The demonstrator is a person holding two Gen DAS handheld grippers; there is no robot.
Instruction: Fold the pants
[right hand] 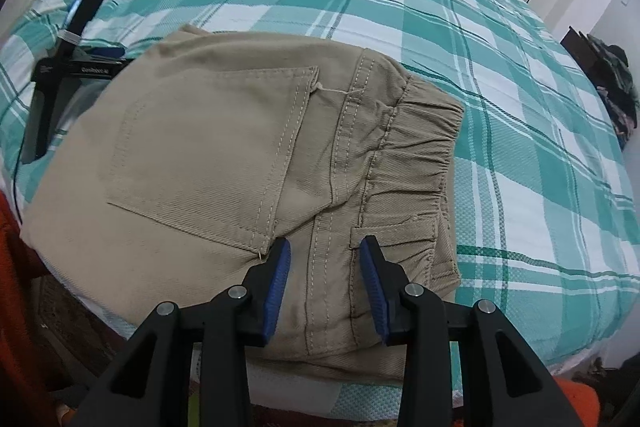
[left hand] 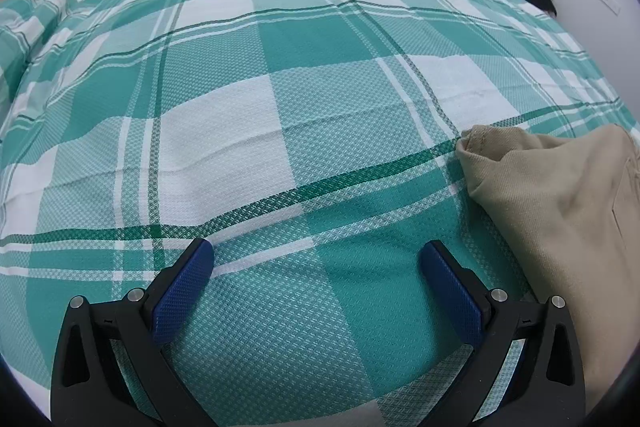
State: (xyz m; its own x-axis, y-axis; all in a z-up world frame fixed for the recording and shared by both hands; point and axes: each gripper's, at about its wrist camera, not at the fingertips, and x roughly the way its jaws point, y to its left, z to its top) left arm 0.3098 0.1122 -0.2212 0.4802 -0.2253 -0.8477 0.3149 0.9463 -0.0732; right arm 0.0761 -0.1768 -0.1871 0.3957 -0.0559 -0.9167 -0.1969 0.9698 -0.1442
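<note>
Currently, the khaki pants (right hand: 224,163) are seen lying folded into a compact bundle on the green-and-white plaid bedspread (right hand: 500,75), near the bed's front edge, with a back pocket (right hand: 212,147) and the gathered elastic waistband (right hand: 416,151) turned upward.

The right gripper (right hand: 325,247) is held above the bundle near the waistband seam; its blue pads (right hand: 278,287) are parted moderately, and whether the cloth is touched by them cannot be told.

From the left wrist view, the left gripper (left hand: 316,251) is shown spread wide over bare bedspread (left hand: 240,107), with nothing between its fingers; a rounded corner of the pants (left hand: 552,195) is seen to its right, apart from the pads.

In the right wrist view, the left gripper's black frame (right hand: 60,67) is visible beside the bundle's far left edge.
</note>
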